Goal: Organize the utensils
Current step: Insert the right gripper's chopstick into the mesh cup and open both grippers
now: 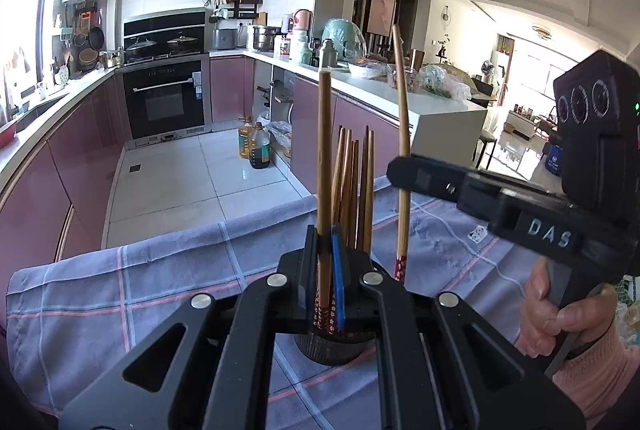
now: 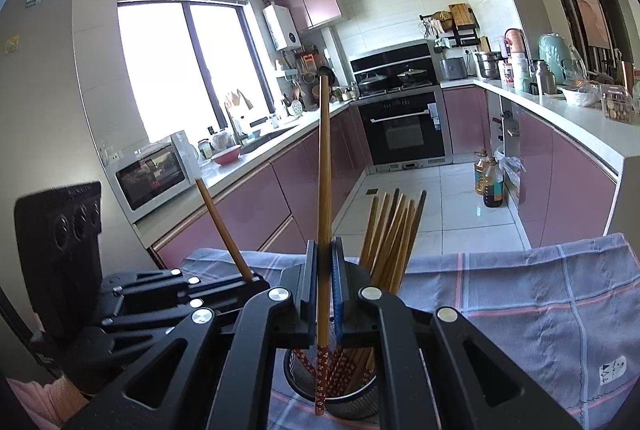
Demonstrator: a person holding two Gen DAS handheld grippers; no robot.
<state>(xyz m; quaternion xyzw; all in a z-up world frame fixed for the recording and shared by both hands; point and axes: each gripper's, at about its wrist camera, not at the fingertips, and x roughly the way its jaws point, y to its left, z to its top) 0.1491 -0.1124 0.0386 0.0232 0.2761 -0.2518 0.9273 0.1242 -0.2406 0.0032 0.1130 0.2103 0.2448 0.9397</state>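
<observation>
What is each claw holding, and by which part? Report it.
Left claw: one wooden chopstick, pinched near its red patterned lower end. Right claw: another chopstick, also gripped low, just above its patterned tip, over the mesh holder.

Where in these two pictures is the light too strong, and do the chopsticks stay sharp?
Left wrist view: the living-room window at the right is blown out white, yet the chopstick in the left gripper is sharp. Right wrist view: the kitchen window is overexposed, the ceiling shows glare, and the fisheye bends the counter lines; the chopstick in the right gripper is sharp.
</observation>
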